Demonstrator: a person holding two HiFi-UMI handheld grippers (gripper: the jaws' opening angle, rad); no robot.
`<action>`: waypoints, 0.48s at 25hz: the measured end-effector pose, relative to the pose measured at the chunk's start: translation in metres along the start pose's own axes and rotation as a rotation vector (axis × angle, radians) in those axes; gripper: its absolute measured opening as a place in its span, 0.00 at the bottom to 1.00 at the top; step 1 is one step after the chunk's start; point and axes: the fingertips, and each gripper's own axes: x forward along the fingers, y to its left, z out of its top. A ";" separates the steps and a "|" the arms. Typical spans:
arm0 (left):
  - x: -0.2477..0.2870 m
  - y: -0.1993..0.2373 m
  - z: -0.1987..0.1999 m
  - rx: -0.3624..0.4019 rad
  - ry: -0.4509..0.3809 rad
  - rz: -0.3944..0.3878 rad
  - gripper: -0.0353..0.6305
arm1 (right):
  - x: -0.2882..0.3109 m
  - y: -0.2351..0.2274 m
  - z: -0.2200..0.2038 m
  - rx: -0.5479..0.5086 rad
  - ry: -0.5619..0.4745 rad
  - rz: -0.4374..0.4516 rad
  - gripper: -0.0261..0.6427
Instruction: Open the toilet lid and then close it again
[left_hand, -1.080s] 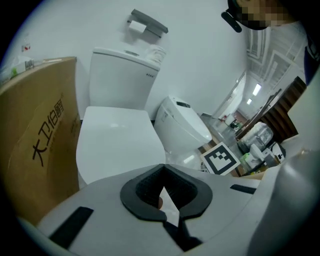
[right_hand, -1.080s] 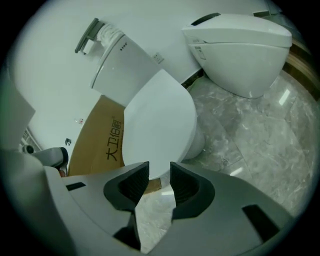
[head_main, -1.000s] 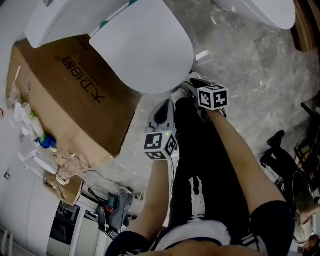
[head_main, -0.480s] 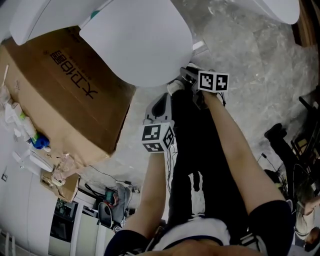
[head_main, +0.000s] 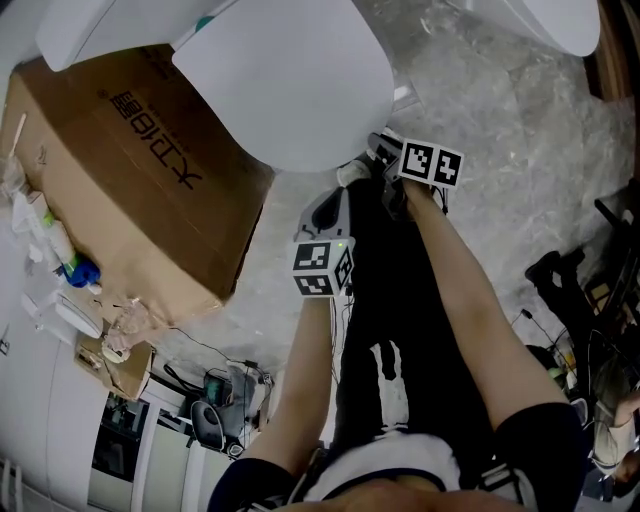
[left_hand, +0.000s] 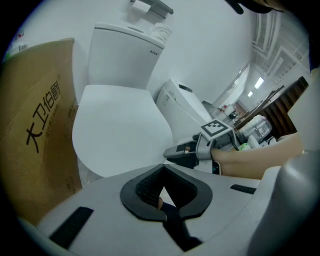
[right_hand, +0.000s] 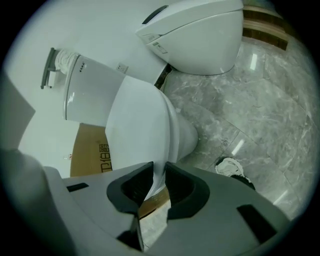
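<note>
The white toilet lid (head_main: 285, 80) lies down over the bowl. My right gripper (head_main: 375, 150) is at the lid's front edge. In the right gripper view the lid (right_hand: 137, 130) runs down into my right gripper (right_hand: 159, 172), whose jaws are closing with the front rim filling the gap between the pads. My left gripper (head_main: 325, 205) hangs just in front of the bowl, shut and empty, with nothing between the jaws of the left gripper (left_hand: 161, 170). From there I see the lid (left_hand: 117, 130) flat and the right gripper (left_hand: 172, 152) at its rim.
A big cardboard box (head_main: 150, 170) stands tight against the toilet's left side. The cistern (left_hand: 120, 55) rises behind the lid. A second toilet (right_hand: 200, 30) stands to the right on the marble floor (head_main: 500, 150). The person's shoe (right_hand: 230, 166) is near the bowl's foot.
The right gripper has rolled about its own axis at the lid's front edge; its marker cube shows a different side. The left gripper has sunk slightly, staying shut.
</note>
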 end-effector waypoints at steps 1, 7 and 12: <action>-0.002 0.001 0.002 0.002 0.000 0.003 0.06 | -0.005 0.004 0.001 -0.007 -0.003 0.011 0.14; -0.017 0.001 0.020 0.073 -0.038 0.056 0.06 | -0.034 0.032 0.001 -0.064 0.003 0.051 0.14; -0.017 -0.003 0.029 0.414 0.011 0.176 0.35 | -0.050 0.051 0.001 -0.075 0.009 0.092 0.14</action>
